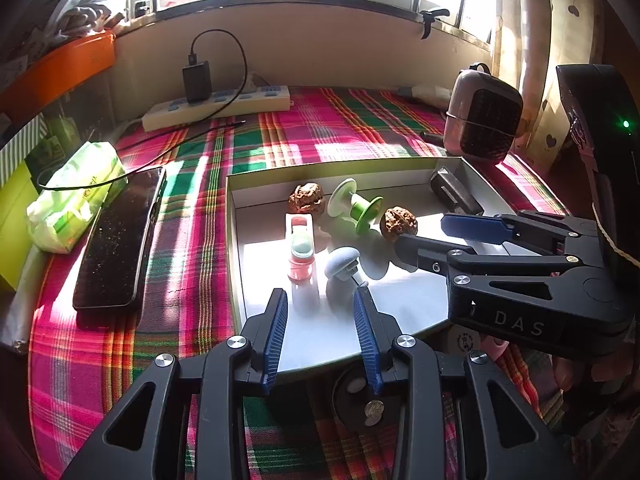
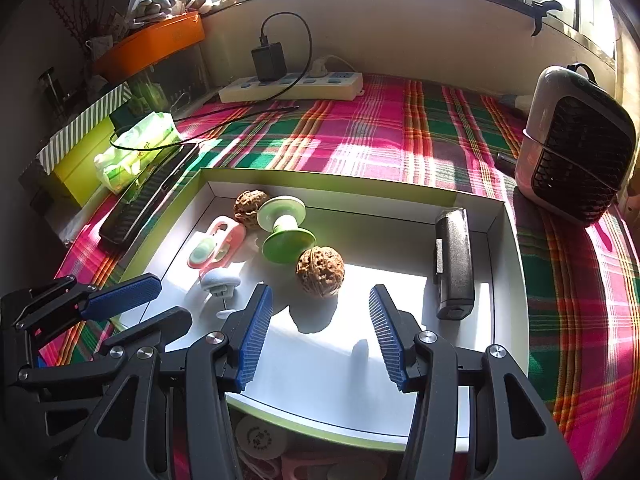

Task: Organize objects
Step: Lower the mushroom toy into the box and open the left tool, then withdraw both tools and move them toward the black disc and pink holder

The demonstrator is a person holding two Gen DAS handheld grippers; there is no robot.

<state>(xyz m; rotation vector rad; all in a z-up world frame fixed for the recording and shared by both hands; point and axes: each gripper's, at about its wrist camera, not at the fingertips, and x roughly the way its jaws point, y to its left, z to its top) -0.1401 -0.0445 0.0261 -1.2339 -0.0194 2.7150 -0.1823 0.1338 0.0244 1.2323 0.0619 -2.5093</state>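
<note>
We hover over the tray [image 2: 508, 264], both pairs of fingers open and empty.
A walnut [image 2: 320, 272] sits just ahead of our right gripper [image 2: 320, 320], probably next; our left gripper [image 1: 320, 300] faces the white knob [image 1: 340, 264]. We count two walnuts, one green spool [image 2: 286, 230], one pink clip [image 2: 216, 246], one black case [image 2: 454, 264].

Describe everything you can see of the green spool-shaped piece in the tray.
The green spool-shaped piece looks like smooth plastic: two round flanges joined by a short stem, one flange pale mint, the other brighter green. It lies tipped on the floor of the white tray, between two walnuts; the near walnut sits close by its bright flange, contact unclear. No gripper touches it.
</note>
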